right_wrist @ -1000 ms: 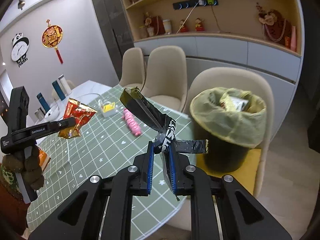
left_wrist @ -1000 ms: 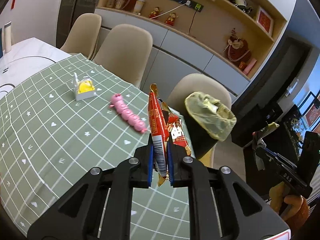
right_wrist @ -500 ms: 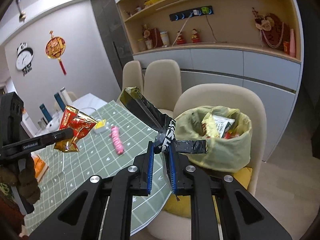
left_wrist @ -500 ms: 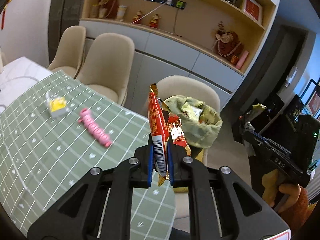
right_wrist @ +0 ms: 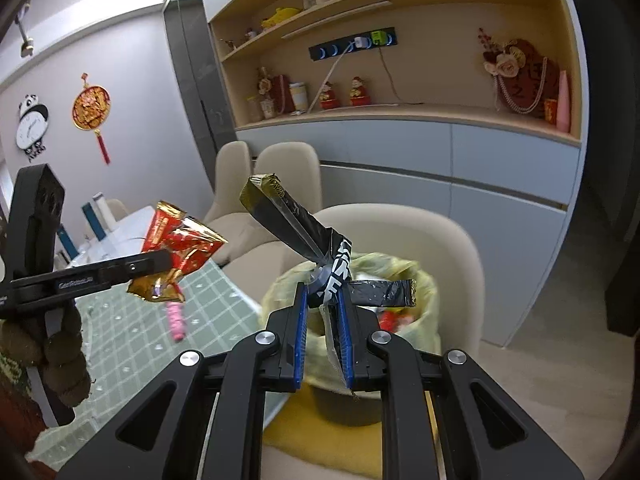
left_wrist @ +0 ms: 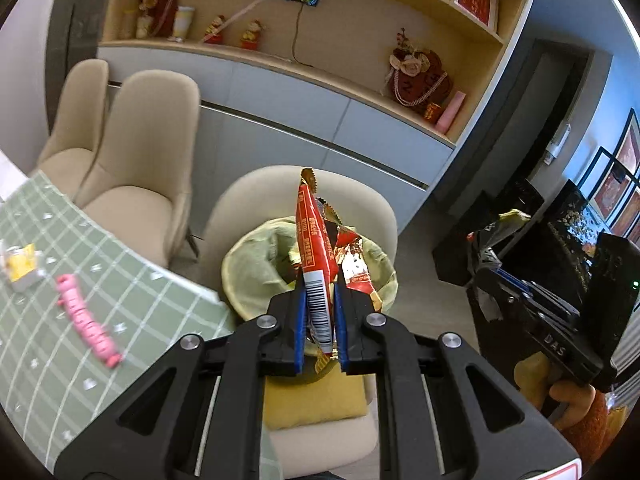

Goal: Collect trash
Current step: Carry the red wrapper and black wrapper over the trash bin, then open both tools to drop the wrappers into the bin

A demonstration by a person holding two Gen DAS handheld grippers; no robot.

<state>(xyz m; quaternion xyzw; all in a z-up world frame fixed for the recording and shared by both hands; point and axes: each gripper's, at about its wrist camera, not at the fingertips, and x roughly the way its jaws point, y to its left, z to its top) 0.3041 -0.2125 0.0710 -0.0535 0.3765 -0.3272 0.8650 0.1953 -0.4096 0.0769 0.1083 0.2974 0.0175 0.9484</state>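
Left wrist view: the left gripper (left_wrist: 320,312) is pinching a crinkled red foil snack wrapper (left_wrist: 314,256), jaws nearly closed, above the yellow-lined waste bin (left_wrist: 248,268) sitting on a cream chair (left_wrist: 280,188). Letting go off-centre could be dropping it onto the yellow cushion (left_wrist: 316,400).

Right wrist view: the right gripper (right_wrist: 324,320) is clamping a crumpled black foil wrapper (right_wrist: 296,224) near the bin's mouth; its stiff arms could be catching the rim. A green checked tablecloth (right_wrist: 120,340) is carrying a pink toy (right_wrist: 176,318); shelves are lining the wall.
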